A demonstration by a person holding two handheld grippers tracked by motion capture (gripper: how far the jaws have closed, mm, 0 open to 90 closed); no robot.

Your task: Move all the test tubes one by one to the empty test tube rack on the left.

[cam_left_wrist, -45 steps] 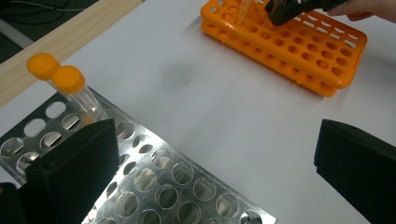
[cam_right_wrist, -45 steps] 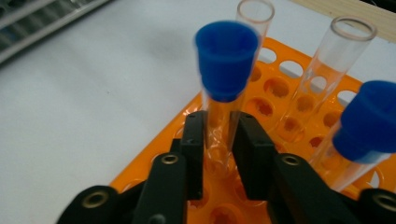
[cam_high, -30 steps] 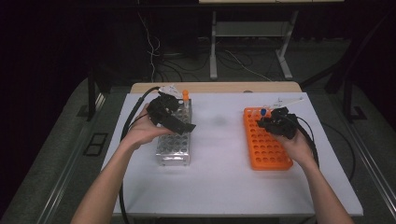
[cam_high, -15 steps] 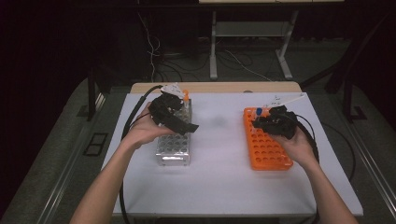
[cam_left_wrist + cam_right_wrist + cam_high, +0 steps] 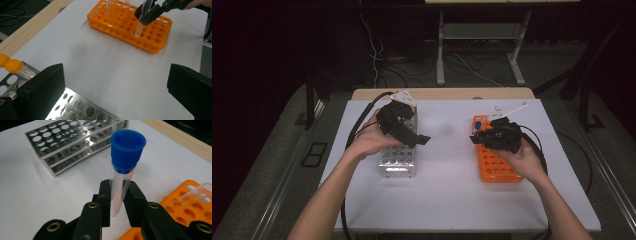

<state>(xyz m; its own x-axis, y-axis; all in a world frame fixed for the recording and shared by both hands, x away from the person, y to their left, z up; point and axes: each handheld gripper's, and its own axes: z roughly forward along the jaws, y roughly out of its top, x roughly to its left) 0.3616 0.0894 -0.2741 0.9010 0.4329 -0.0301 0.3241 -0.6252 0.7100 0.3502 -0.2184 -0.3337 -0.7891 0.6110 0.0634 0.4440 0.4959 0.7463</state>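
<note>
My right gripper [image 5: 117, 200] is shut on a clear test tube with a blue cap [image 5: 127, 147], held upright. In the high view the right gripper [image 5: 484, 136] hovers over the far end of the orange rack [image 5: 497, 165], with the blue cap [image 5: 478, 123] sticking up. In the left gripper view the same tube [image 5: 139, 25] hangs just above the orange rack [image 5: 125, 23]. My left gripper [image 5: 116, 82] is open wide with nothing between its jaws. It sits over the metal rack [image 5: 397, 161], at the rack's right side [image 5: 414, 136].
Two orange-capped tubes [image 5: 11, 65] stand at the far end of the metal rack [image 5: 82, 107]. Clear tubes [image 5: 108, 10] stand in the orange rack, and one [image 5: 192, 195] leans there. A wooden strip [image 5: 442, 93] borders the white table's far edge.
My right gripper has drifted a little left with the blue-capped tube. The left gripper has shifted slightly right over the metal rack.
</note>
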